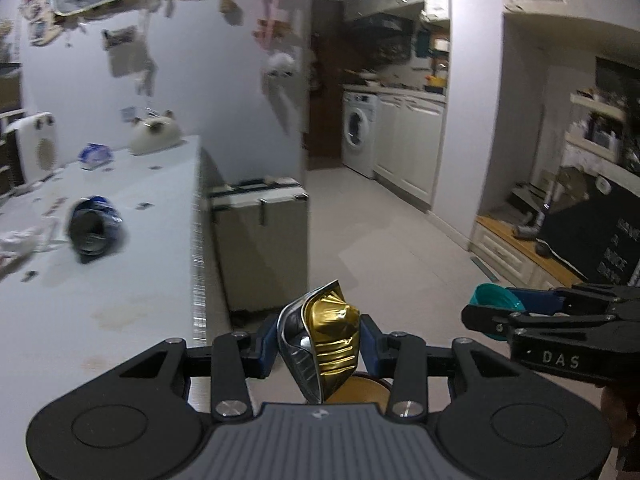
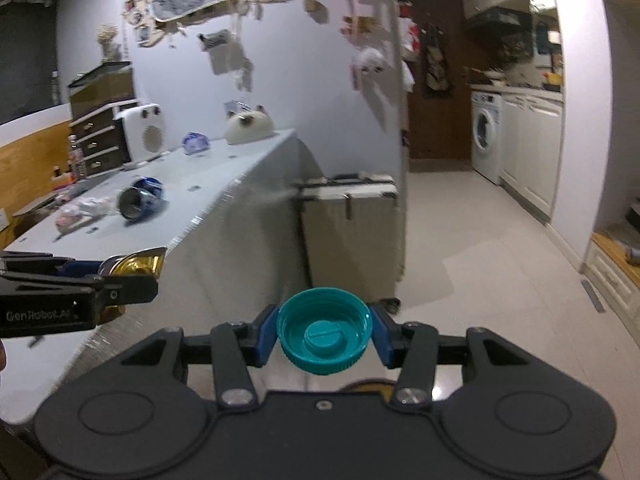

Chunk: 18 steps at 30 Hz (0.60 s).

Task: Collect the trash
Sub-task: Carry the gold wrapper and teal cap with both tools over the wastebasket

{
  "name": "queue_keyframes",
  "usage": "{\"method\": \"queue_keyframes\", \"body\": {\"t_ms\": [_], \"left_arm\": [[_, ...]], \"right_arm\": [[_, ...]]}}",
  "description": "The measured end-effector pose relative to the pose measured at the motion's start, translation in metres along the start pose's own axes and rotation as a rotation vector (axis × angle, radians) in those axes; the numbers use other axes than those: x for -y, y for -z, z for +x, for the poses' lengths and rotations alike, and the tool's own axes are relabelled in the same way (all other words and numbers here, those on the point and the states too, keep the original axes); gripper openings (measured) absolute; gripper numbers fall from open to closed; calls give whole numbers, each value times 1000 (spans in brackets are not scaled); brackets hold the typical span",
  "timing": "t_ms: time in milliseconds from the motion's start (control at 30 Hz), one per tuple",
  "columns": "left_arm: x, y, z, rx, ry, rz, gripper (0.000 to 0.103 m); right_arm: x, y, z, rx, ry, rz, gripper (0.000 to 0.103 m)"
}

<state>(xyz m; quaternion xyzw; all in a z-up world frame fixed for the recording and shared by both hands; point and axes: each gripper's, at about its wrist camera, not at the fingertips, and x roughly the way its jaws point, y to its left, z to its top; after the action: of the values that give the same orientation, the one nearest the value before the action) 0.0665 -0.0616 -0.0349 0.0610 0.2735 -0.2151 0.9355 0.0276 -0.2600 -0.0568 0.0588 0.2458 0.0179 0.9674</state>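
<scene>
Carrying trash off the table [image 1: 120,300], both hands full.
My left gripper [image 1: 320,344] clamps a gold wrapper [image 1: 332,332], right gripper [image 2: 325,330] clamps a teal cap [image 2: 324,330]; next I need a bin, none visible.

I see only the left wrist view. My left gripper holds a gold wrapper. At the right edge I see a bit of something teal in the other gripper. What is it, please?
Observer: A teal bottle cap, open side toward the camera, pinched between the right gripper fingers.
Operator: What lies left of the crushed can on the table?
Observer: Beside the crushed can there is crumpled white and pink rubbish; your view cuts it off.
Operator: Anything at the table's far left end?
Observer: A dark set of drawers stands behind the white speaker-like box.
</scene>
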Motion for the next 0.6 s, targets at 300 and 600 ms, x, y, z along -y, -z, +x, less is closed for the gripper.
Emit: {"method": "queue_keyframes", "body": {"t_ms": [300, 600], "left_arm": [[47, 22, 76, -133, 92, 27, 43], [57, 65, 170, -304, 127, -48, 43]], "right_arm": [[56, 40, 28, -103, 77, 74, 50], [97, 87, 88, -261, 117, 155, 50]]}}
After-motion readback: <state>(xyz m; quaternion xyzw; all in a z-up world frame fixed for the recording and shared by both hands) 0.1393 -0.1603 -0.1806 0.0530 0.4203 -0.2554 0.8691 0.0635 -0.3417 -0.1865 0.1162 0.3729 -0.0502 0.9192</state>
